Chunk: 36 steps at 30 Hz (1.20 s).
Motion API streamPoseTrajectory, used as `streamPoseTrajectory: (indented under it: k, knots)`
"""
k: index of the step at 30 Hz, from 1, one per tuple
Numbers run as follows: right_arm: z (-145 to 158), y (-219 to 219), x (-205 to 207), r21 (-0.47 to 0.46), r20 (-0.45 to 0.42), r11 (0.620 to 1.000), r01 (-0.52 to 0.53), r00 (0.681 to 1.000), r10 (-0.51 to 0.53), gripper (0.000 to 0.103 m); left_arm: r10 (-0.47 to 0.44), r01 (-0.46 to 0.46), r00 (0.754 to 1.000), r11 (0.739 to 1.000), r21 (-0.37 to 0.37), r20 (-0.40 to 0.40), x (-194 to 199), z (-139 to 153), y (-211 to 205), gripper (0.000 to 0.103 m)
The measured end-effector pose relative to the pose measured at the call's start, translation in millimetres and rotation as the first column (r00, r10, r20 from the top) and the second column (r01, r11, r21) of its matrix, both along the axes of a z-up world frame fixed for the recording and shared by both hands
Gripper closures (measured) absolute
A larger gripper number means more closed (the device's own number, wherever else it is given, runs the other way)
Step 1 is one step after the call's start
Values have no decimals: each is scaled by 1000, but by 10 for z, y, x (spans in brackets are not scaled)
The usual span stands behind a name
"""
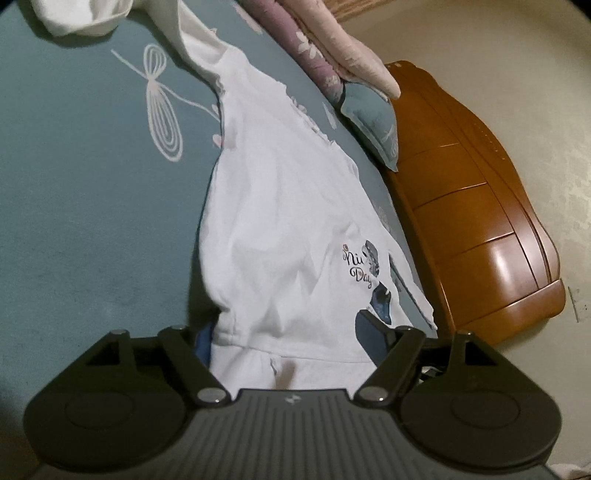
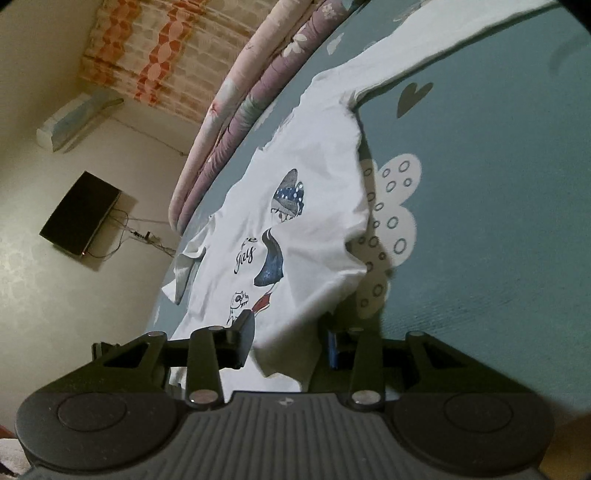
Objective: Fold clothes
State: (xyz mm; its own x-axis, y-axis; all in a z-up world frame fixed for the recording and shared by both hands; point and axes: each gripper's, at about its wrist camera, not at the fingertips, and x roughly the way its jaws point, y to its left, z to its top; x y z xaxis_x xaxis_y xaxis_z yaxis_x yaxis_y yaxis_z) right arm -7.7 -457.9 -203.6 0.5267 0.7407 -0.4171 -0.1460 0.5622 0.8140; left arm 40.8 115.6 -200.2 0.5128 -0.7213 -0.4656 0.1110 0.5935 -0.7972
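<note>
A white long-sleeved shirt (image 1: pixel 280 206) with a "Nice Day" print lies spread on the teal bed sheet (image 1: pixel 74 206). Its hem reaches into my left gripper (image 1: pixel 288 328), whose jaws stand wide apart. The left finger is half hidden under the cloth, and the right finger (image 1: pixel 373 332) rests on the printed corner. In the right wrist view the same shirt (image 2: pixel 314 206) shows its cartoon print, one sleeve (image 2: pixel 461 48) stretching to the upper right. A lower corner of the cloth lies loosely between the parted fingers of my right gripper (image 2: pixel 290 325).
A wooden headboard (image 1: pixel 480 229) edges the bed, with a teal pillow (image 1: pixel 376 129) and rolled pink and purple quilts (image 1: pixel 325 48) against it. Another white garment (image 1: pixel 74 14) lies at the far corner. A wall-mounted screen (image 2: pixel 79 214), an air conditioner (image 2: pixel 74 118) and a curtain (image 2: pixel 166 55) are beyond the bed.
</note>
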Motion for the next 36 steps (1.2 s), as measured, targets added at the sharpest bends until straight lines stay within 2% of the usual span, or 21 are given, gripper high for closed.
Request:
streamPoseTrajectory:
  k: [3,6,7,8,9,11,12,13,14,16,19,23,25,26,27,30,31,32,33,34,36]
  knots:
    - [21,1,-109,-7,-5,1000,-27,1000,27,59,-21,20,1000,999,-31,-19,-151,-27,20,28]
    - [-15,9,-94,10,4,1000,-10,1000,10,65,-14,14,1000,1000,-14,19,-225,-28,6,30]
    - [-40,17,-61,15,-4,1000,11,1000,-11,76,-4,4,1000,1000,-2,14,-214,-28,-19,38]
    - [-61,30,-32,13,-12,1000,27,1000,-27,85,6,-6,1000,1000,11,10,-203,-27,-44,42]
    - [-79,47,-4,9,-20,999,40,999,-40,85,15,-15,1000,1000,23,6,-193,-27,-68,48]
    - [-77,76,-16,-6,-13,998,57,998,-57,86,23,-22,1000,999,35,-15,-216,-62,-93,72]
    - [-58,92,-45,-25,-7,998,63,998,-63,86,30,-29,999,999,45,-35,-238,-94,-84,93]
    - [-24,109,-75,-44,2,997,68,998,-68,87,47,-45,998,998,38,-46,-265,-109,-67,97]
    - [19,119,-105,-51,13,996,73,997,-72,89,62,-61,996,998,30,-56,-293,-123,-50,97]
    - [148,97,-168,-31,50,996,85,995,-84,90,80,-80,996,997,-12,-26,-356,-36,-21,100]
    - [419,58,-247,12,121,996,91,988,-92,95,86,-82,995,993,-80,54,-456,200,-16,100]
    - [669,71,-348,-9,152,997,71,986,-69,96,54,-48,992,997,-61,110,-596,444,-73,100]
    - [664,116,-399,-67,118,996,61,992,-53,95,43,-43,997,999,-3,65,-656,403,-54,100]
    - [641,141,-430,-123,92,991,56,995,-45,95,39,-40,998,999,28,42,-686,382,-44,99]
    - [623,160,-462,-209,64,976,57,997,-45,92,59,-60,998,994,94,7,-706,340,-18,98]
    - [604,191,-550,-470,2,880,67,997,-76,83,130,-112,990,952,284,-47,-763,286,117,96]
    - [670,206,-541,-504,27,859,86,996,-84,80,127,-114,992,939,324,-17,-736,356,117,92]
    - [754,233,-518,-527,64,843,107,994,-87,67,121,-117,993,924,363,13,-707,427,115,89]
    - [838,259,-496,-548,100,826,129,991,-88,58,102,-115,993,915,387,54,-631,524,70,81]
    - [885,378,-391,-574,131,809,125,990,-60,43,72,-107,992,904,414,99,-532,627,-16,71]
    - [946,697,-108,-627,183,773,97,983,24,39,-30,-56,986,872,486,166,-245,803,-304,56]
